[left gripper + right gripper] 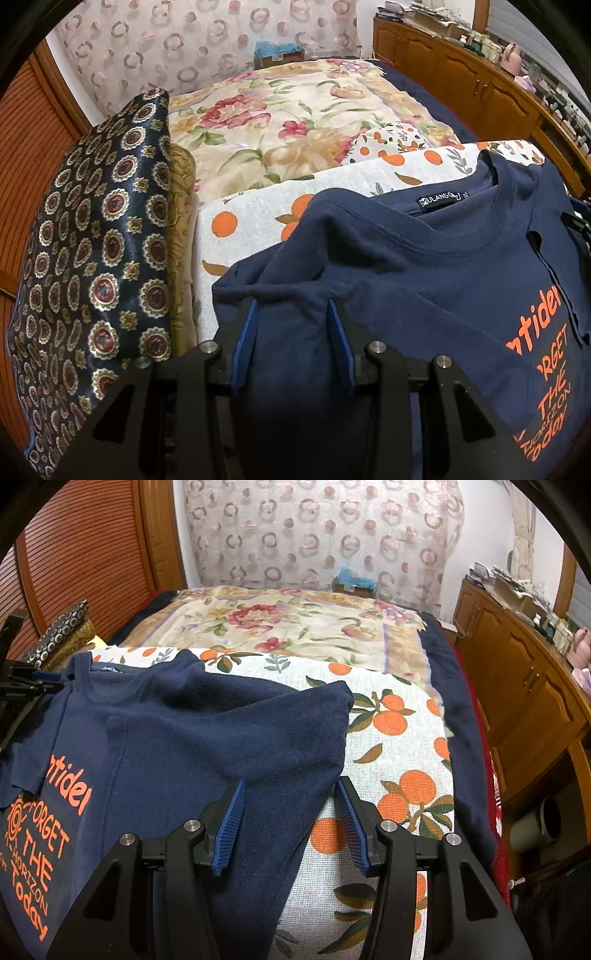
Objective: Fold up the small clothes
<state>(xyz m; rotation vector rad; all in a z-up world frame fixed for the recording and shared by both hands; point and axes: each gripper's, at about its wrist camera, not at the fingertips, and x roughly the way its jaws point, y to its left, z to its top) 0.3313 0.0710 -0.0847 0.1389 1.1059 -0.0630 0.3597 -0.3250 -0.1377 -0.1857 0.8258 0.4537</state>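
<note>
A navy T-shirt (424, 280) with orange lettering lies front-up on an orange-print cloth (258, 206) on the bed. My left gripper (291, 306) is open, its blue pads on either side of a raised bunch of cloth at the shirt's left shoulder and sleeve. In the right wrist view the same shirt (177, 731) has its right sleeve spread toward the right. My right gripper (290, 786) is open over the sleeve's lower edge, one pad over the cloth, the other over the orange-print cloth (399, 746). The left gripper also shows at the far left edge (22, 686).
A dark patterned pillow (92, 258) stands at the left by a wooden headboard (26, 147). A floral bedspread (288, 122) covers the far bed. Wooden cabinets (517, 686) with clutter run along the right. A curtain (325, 535) hangs behind.
</note>
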